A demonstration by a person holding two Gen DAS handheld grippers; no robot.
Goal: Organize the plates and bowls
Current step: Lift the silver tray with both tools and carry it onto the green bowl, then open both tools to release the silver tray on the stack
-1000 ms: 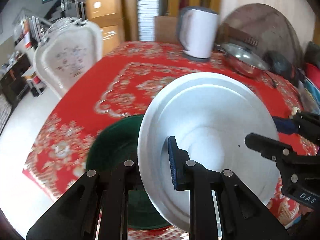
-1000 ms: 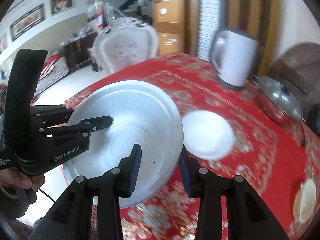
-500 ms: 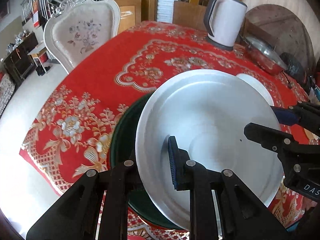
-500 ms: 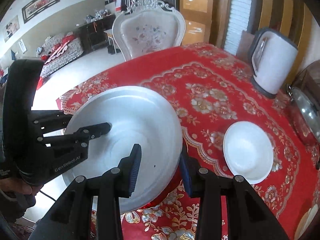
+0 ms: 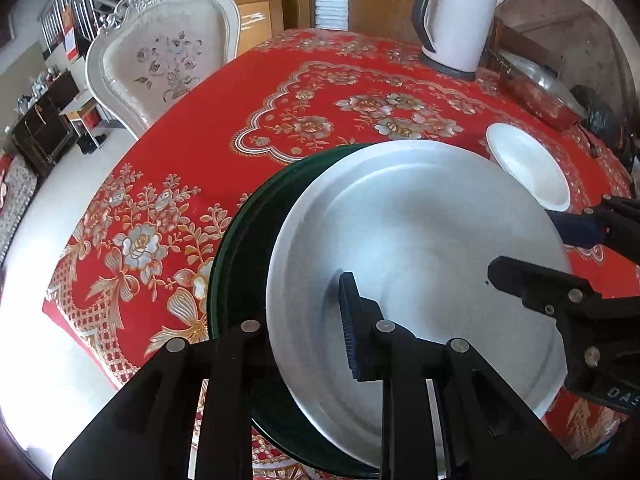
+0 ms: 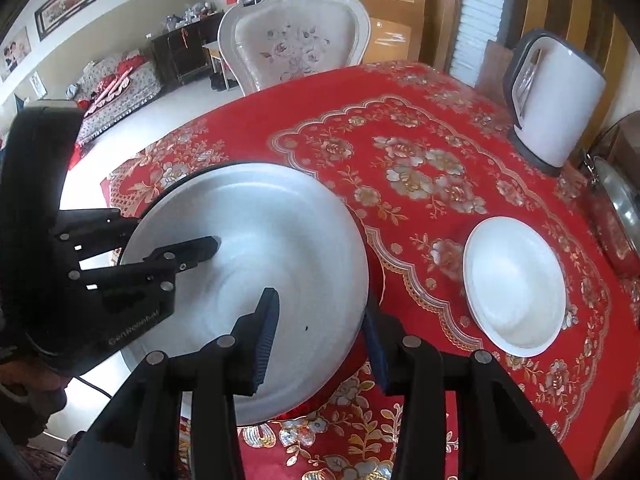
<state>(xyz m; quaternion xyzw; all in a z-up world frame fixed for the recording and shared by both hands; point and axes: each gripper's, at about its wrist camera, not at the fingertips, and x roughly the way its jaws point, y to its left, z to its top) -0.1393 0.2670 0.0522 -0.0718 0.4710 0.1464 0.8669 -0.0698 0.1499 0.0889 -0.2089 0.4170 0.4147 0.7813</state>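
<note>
I've got the silver plate (image 5: 420, 248) pinched at opposite rims: left gripper (image 5: 308, 320) and right gripper (image 6: 320, 332) both clamped on it, green plate (image 5: 248, 240) directly beneath.

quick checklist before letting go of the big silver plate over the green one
1. Left gripper straddles the silver plate rim, one finger inside, one outside: ok.
2. Right gripper straddles the opposite rim likewise: ok.
3. Green plate lies directly beneath, its edge showing on the left: ok.
4. Silver plate centred on the green plate: not ok, it sits offset to the right.
5. Silver plate already resting on the green plate: cannot tell.
6. White bowl sits apart on the tablecloth, clear of the stack: ok.
</note>
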